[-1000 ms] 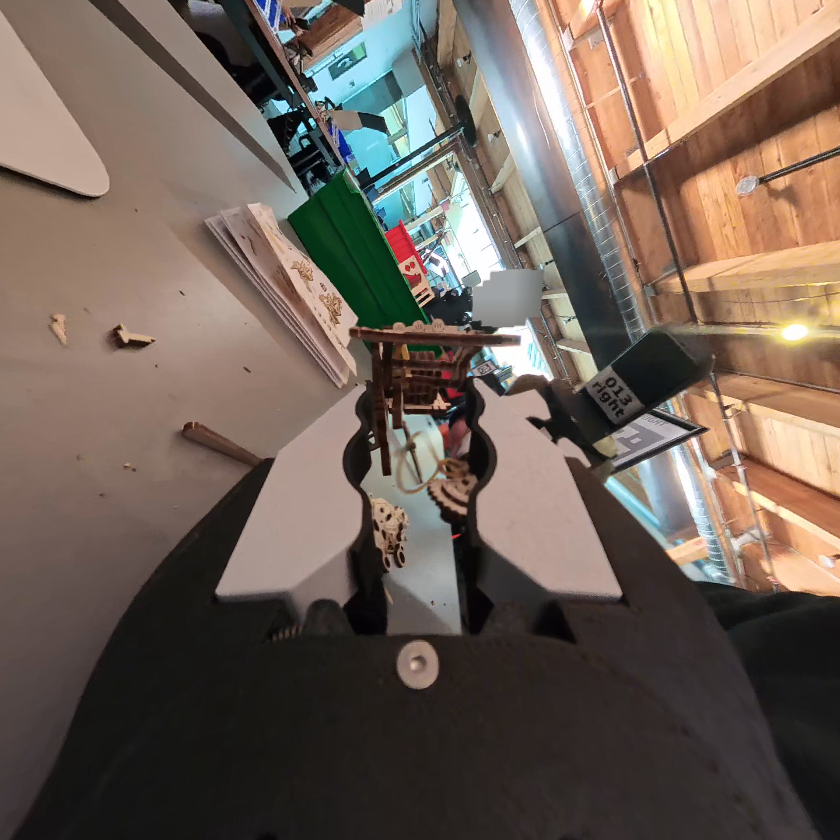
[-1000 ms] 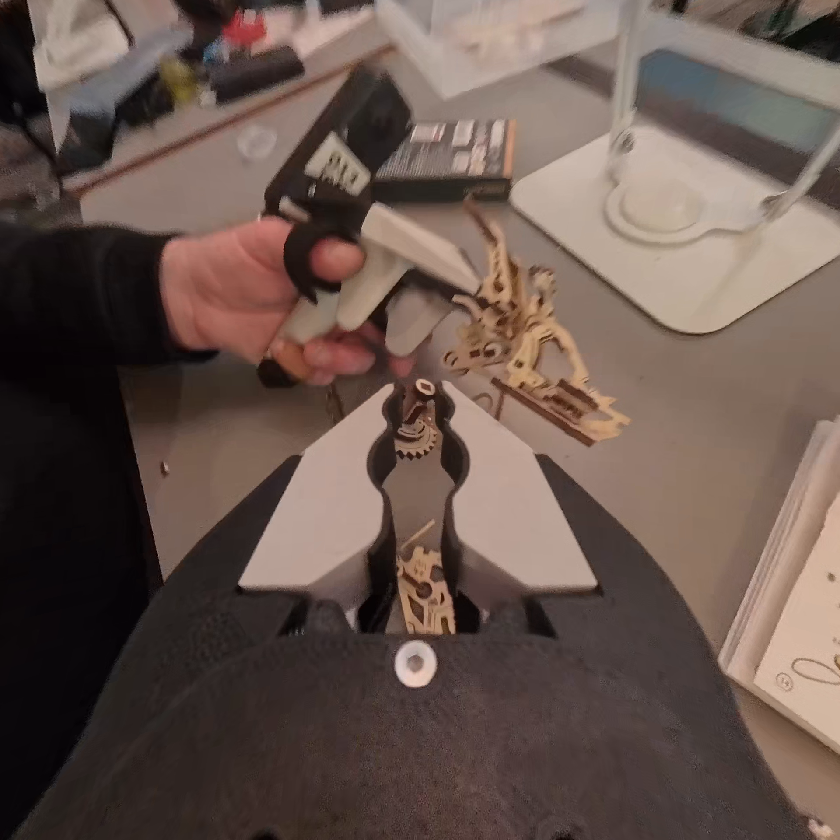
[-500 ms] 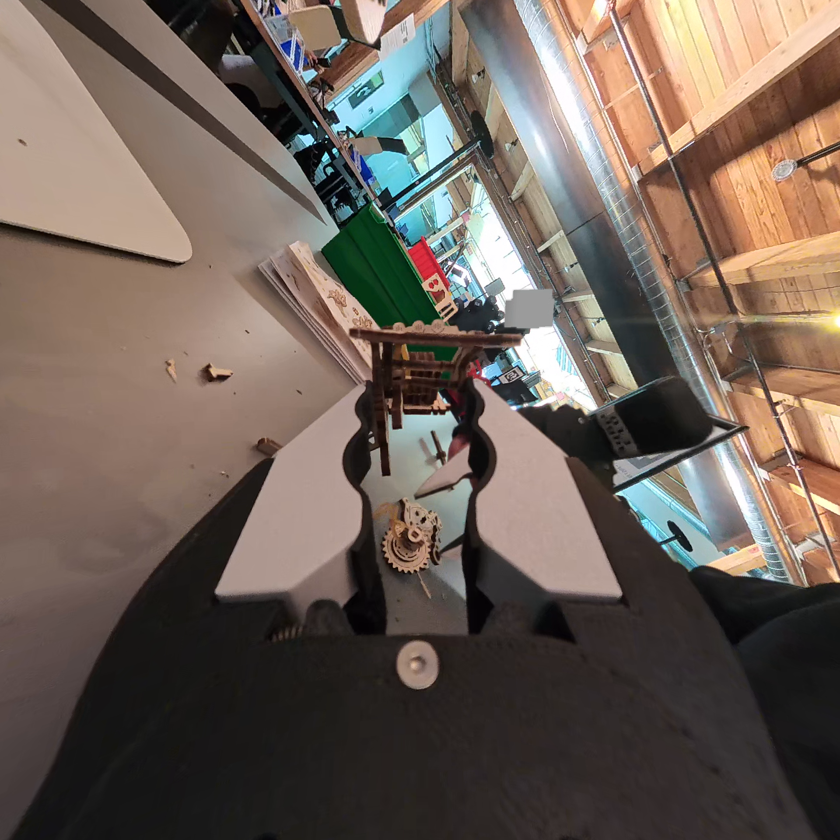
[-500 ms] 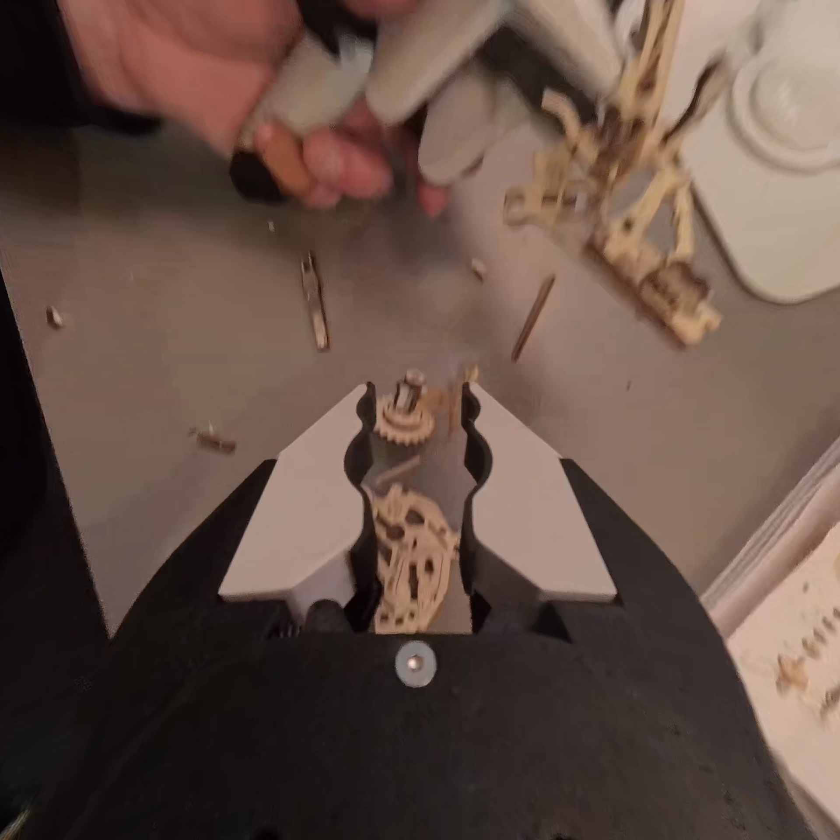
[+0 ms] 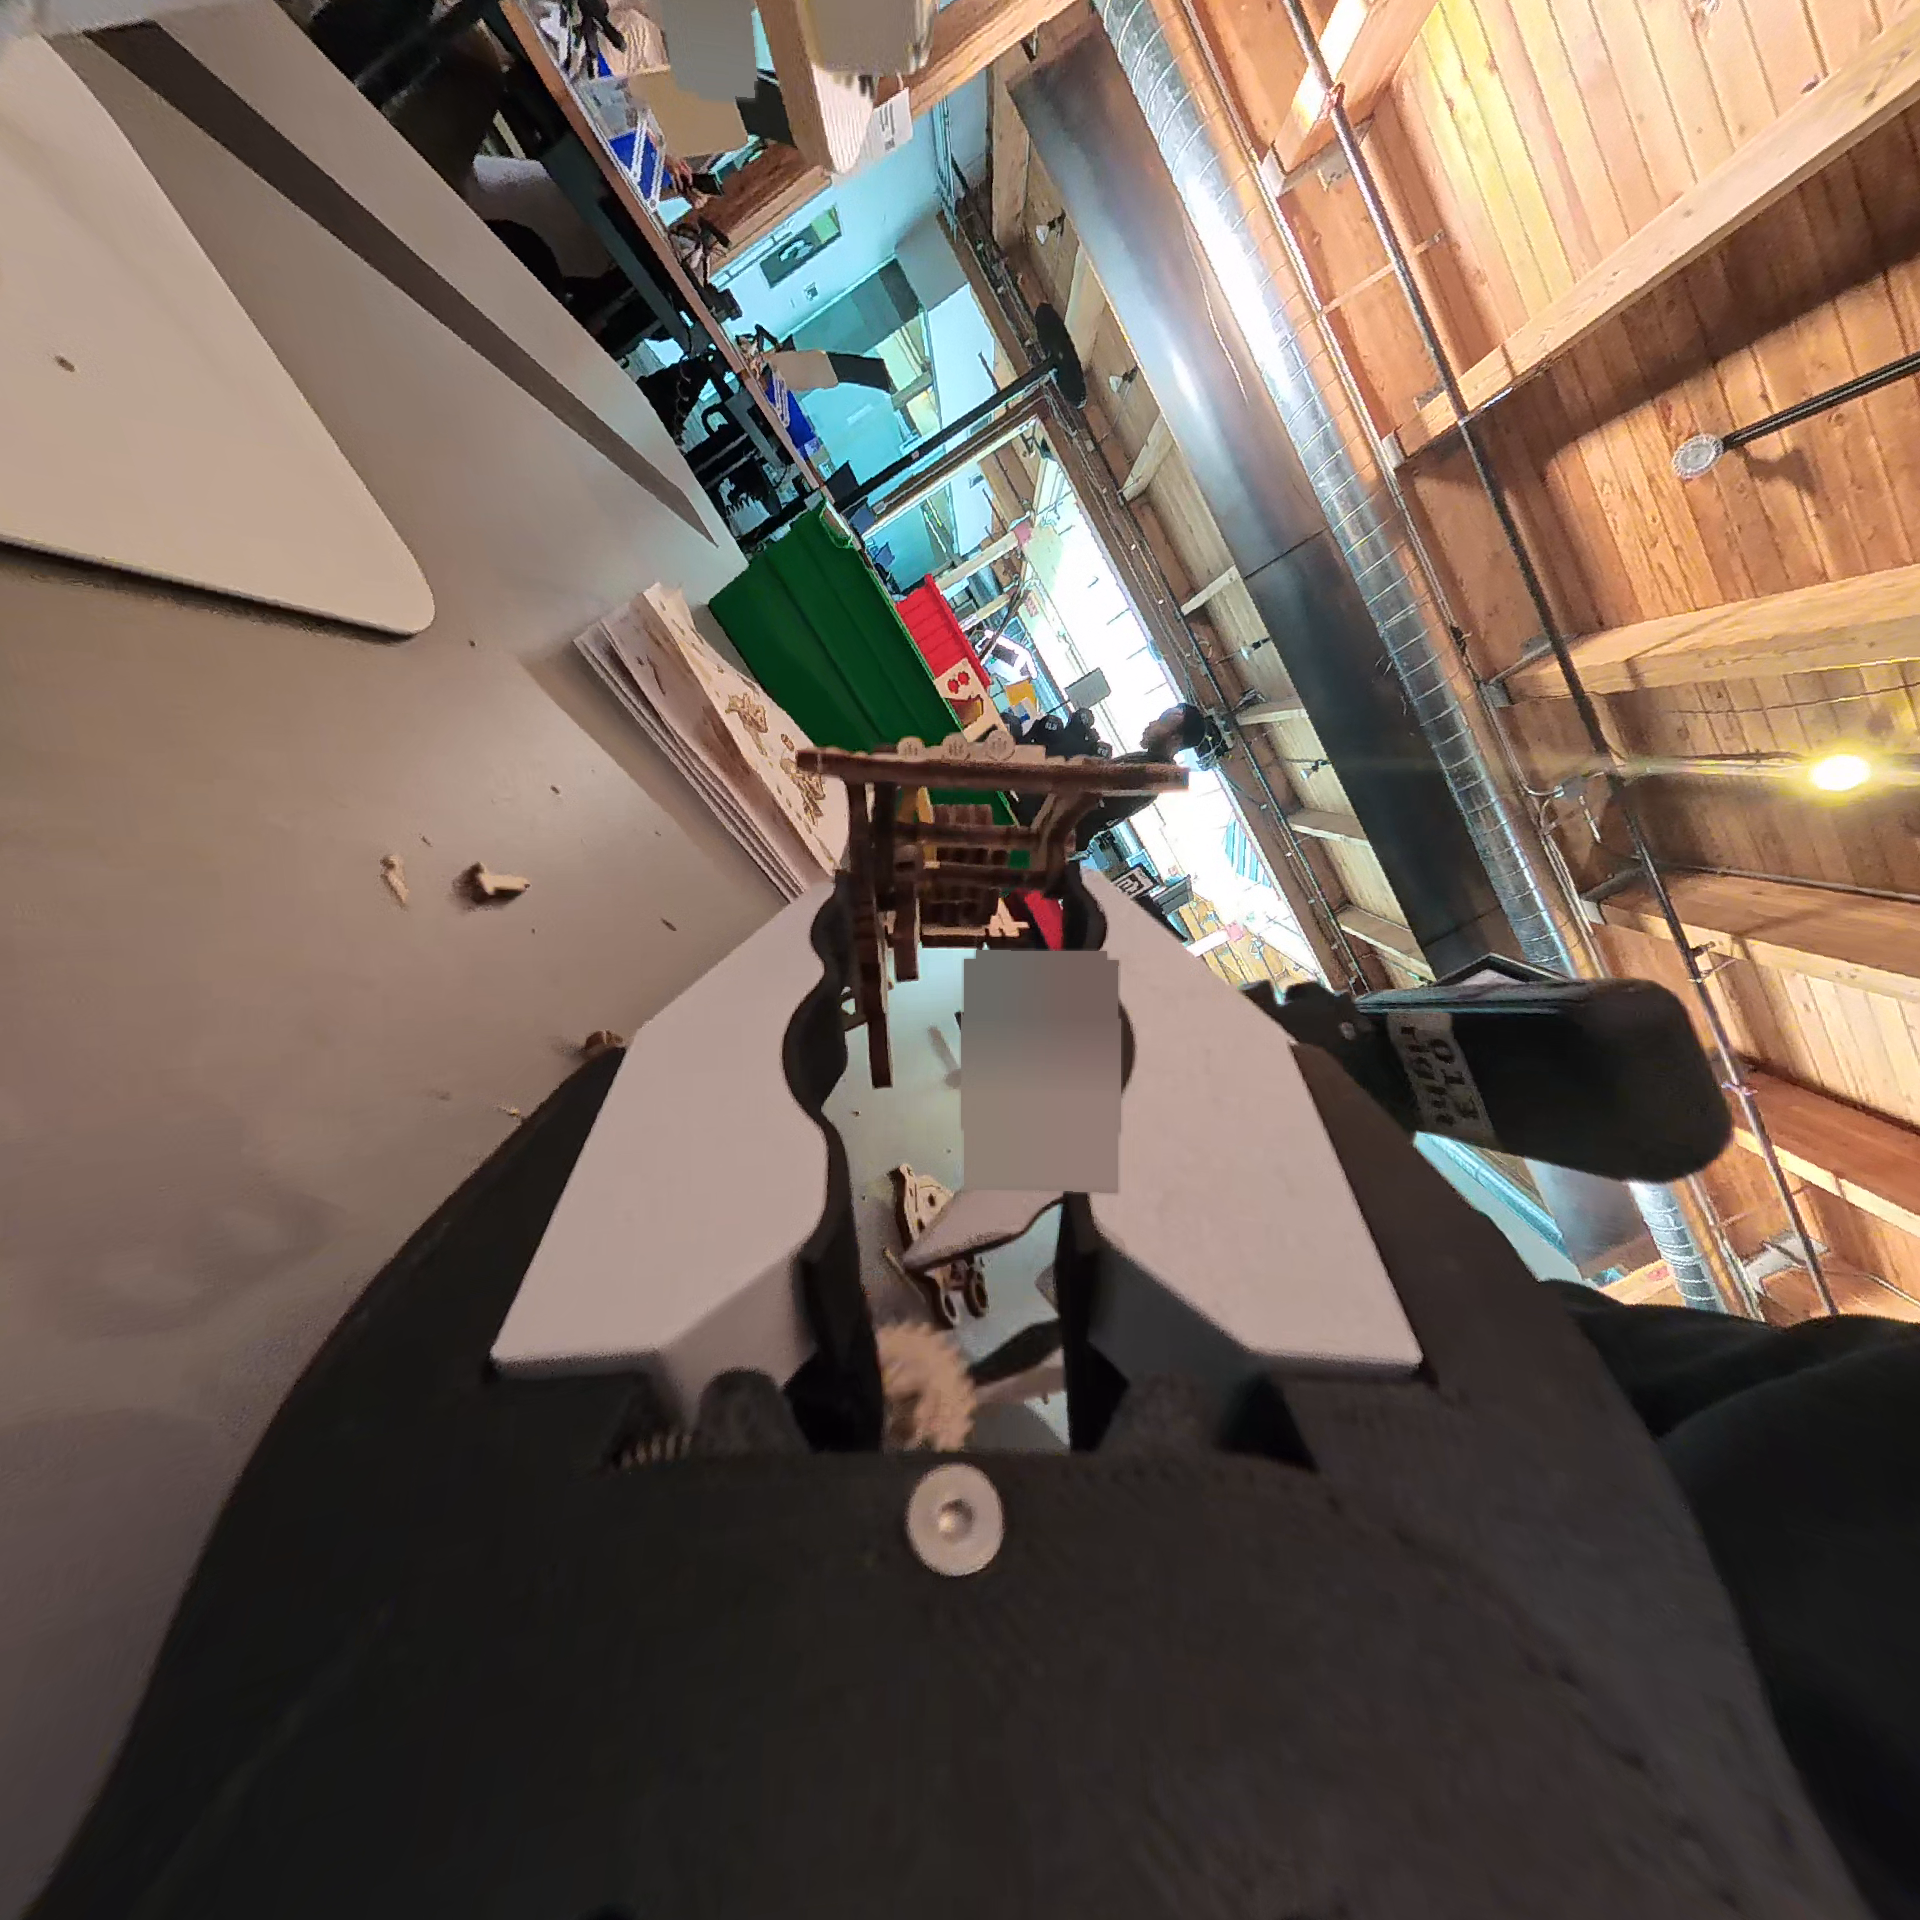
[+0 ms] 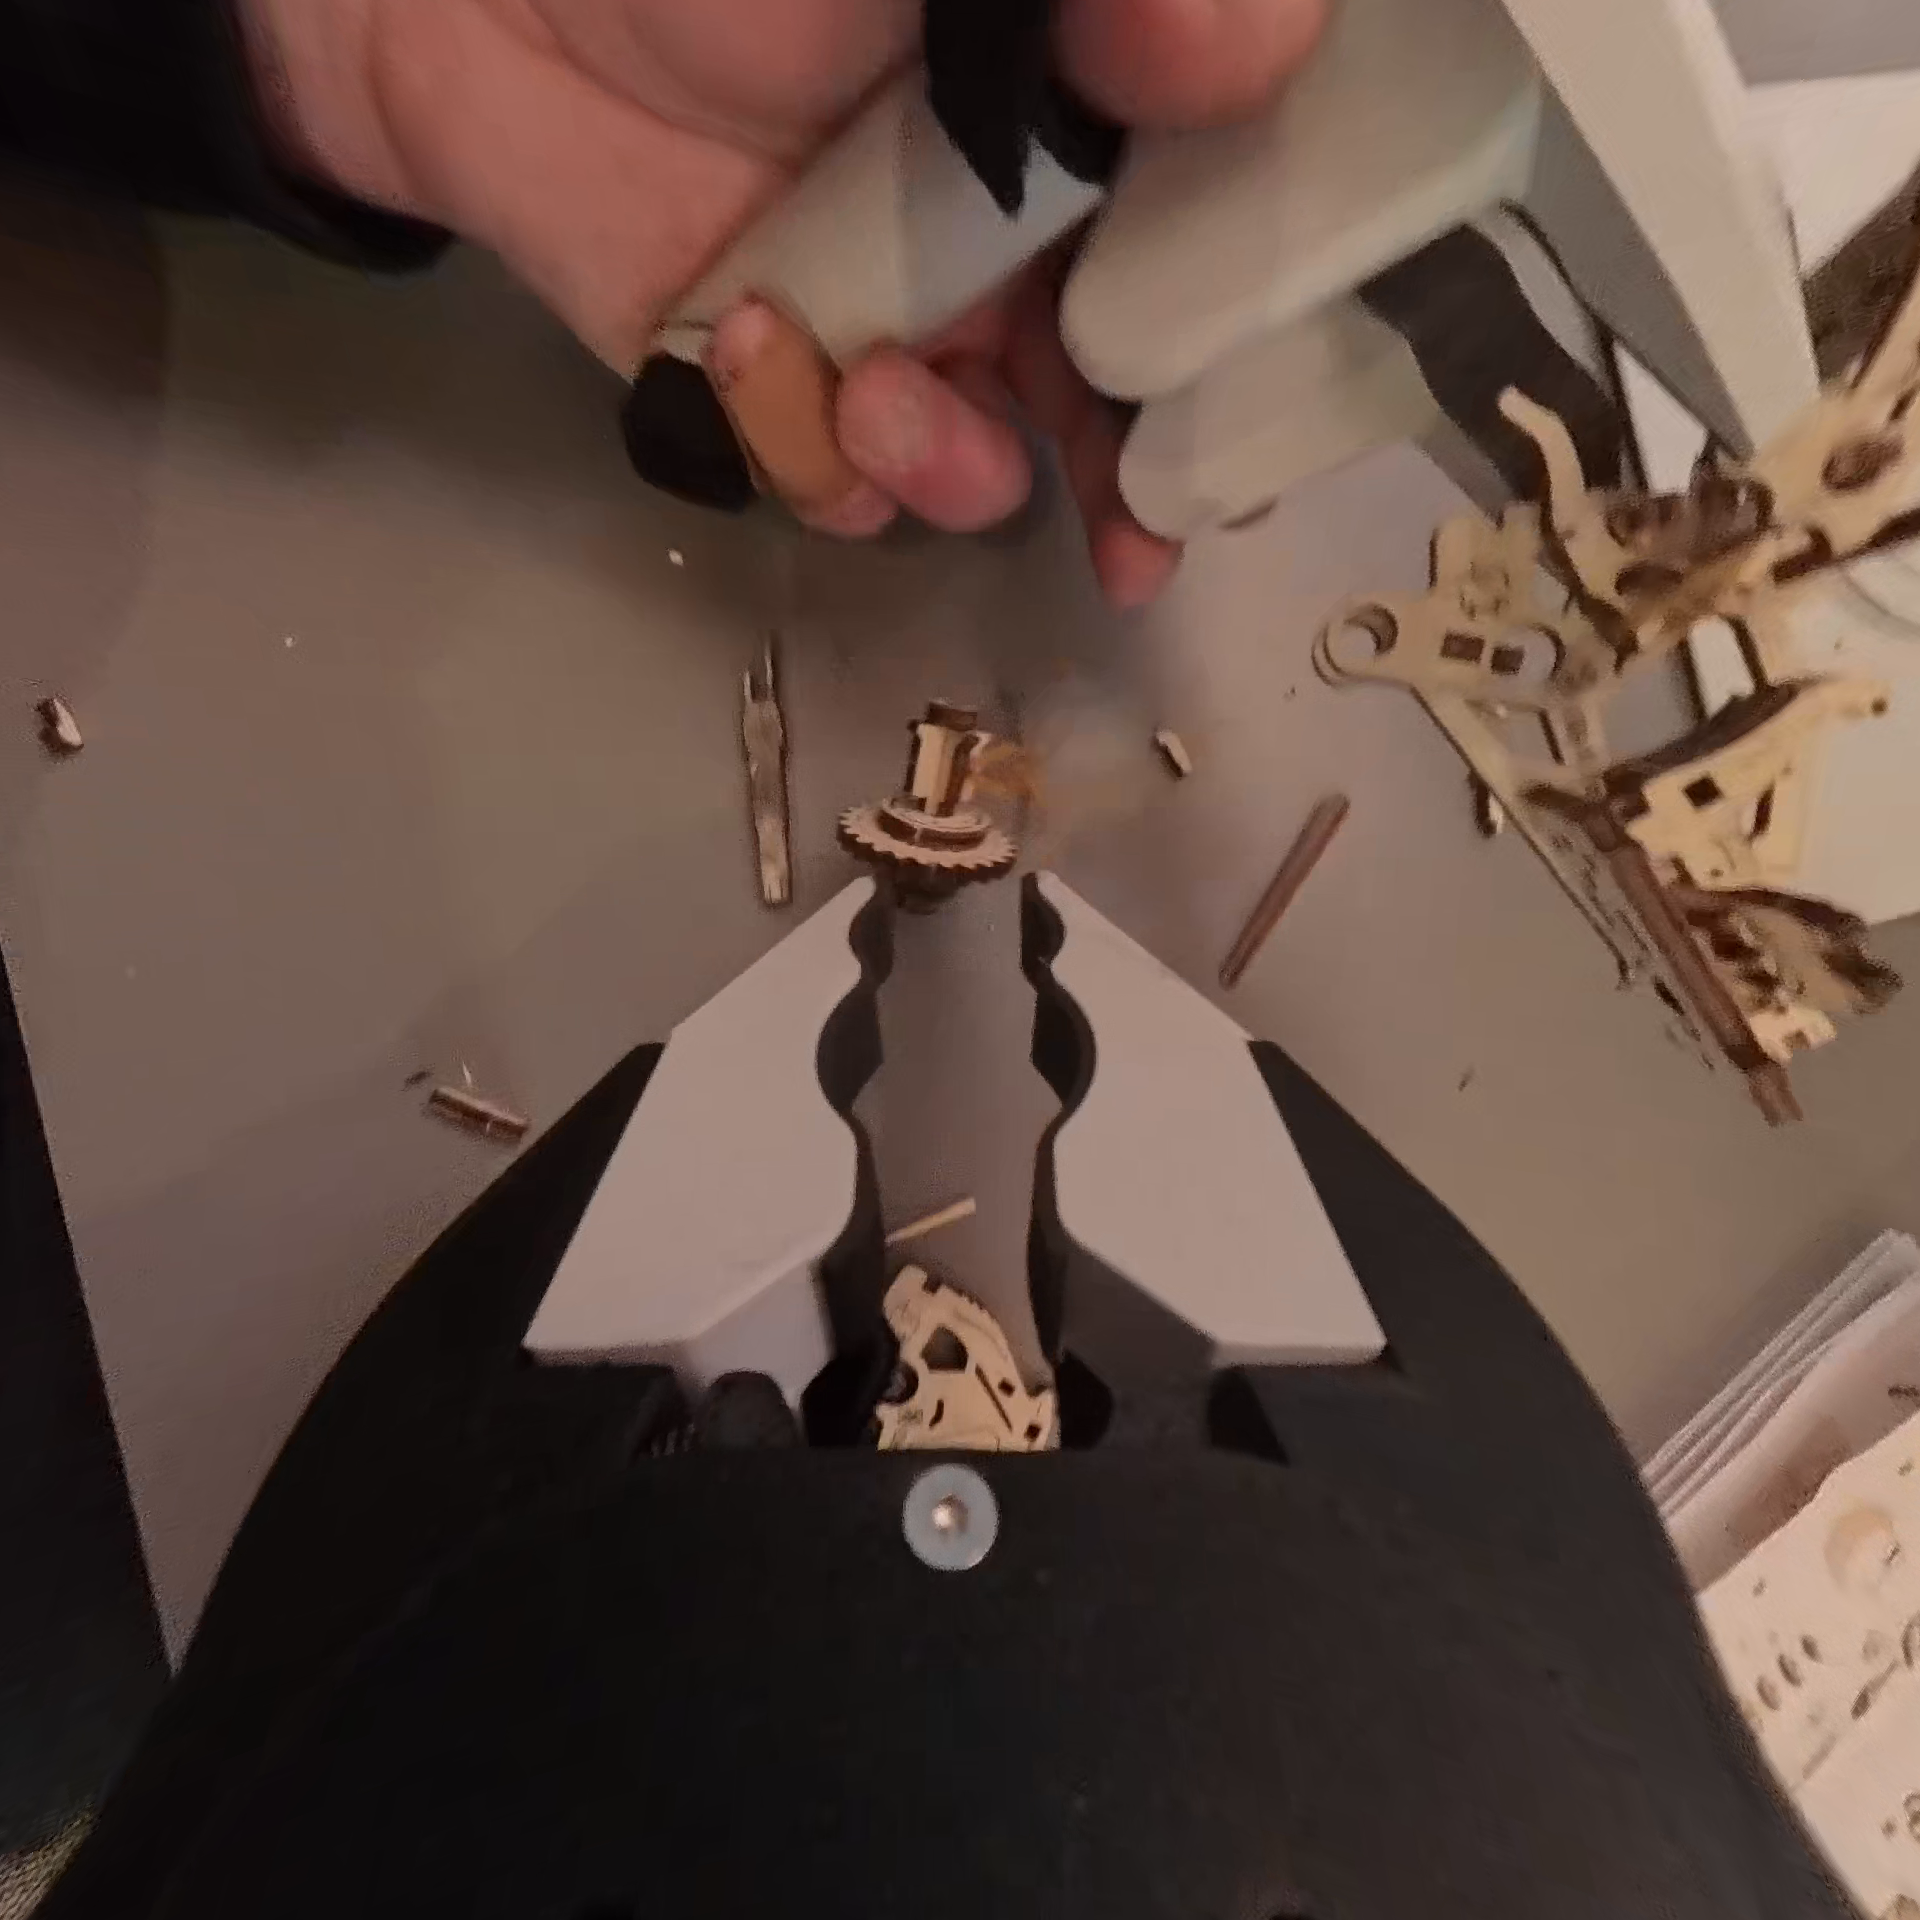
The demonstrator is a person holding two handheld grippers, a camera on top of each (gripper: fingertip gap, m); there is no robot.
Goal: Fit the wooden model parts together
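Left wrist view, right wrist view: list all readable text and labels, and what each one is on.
White label on the black right tool: printed characters, not transcribed here.
Red box behind the table: printed marks, too small to read.
Papers on the far shelf: too small to read.
Wooden part sheets: tiny engraved marks, blurred.

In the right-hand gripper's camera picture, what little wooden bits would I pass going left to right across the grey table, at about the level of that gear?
Small stub → forked flat strip → gear on its shaft → tiny chip → slanted dowel → wooden model frame, held up by the left gripper.
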